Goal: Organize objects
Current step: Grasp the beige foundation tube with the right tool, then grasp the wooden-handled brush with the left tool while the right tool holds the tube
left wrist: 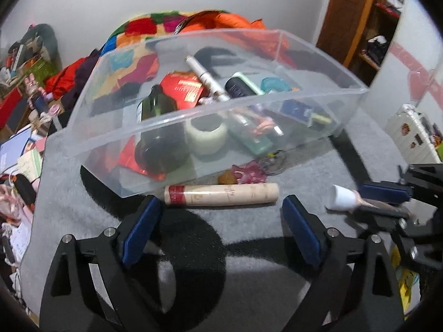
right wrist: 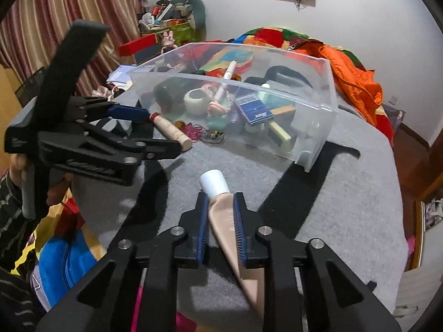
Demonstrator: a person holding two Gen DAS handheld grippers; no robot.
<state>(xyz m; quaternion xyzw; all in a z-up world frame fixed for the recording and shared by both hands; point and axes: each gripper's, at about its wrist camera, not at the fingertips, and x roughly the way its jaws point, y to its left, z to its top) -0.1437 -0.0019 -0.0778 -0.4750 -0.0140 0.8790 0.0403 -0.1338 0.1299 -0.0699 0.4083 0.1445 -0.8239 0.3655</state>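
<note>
A clear plastic bin (left wrist: pixel 249 110) stands on the grey mat (left wrist: pixel 249 235), holding several items: a dark bottle (left wrist: pixel 157 127), a tape roll (left wrist: pixel 206 134), a red packet, pens and a blue box (right wrist: pixel 253 108). A beige tube with a red band (left wrist: pixel 221 195) lies on the mat just in front of the bin. My left gripper (left wrist: pixel 221 207) is open, its fingertips at either end of that tube; it also shows in the right wrist view (right wrist: pixel 155 130). My right gripper (right wrist: pixel 220 197) is shut on a beige cosmetic tube with a white cap (right wrist: pixel 221 210), held above the mat; it also shows in the left wrist view (left wrist: pixel 368 199).
A pink hair tie and small trinkets (left wrist: pixel 249 171) lie by the bin's front wall. Colourful bedding (right wrist: pixel 346 69) lies behind the bin. Cluttered boxes and papers (left wrist: pixel 25 138) sit at the left. A wooden shelf (left wrist: pixel 360 27) stands at the back right.
</note>
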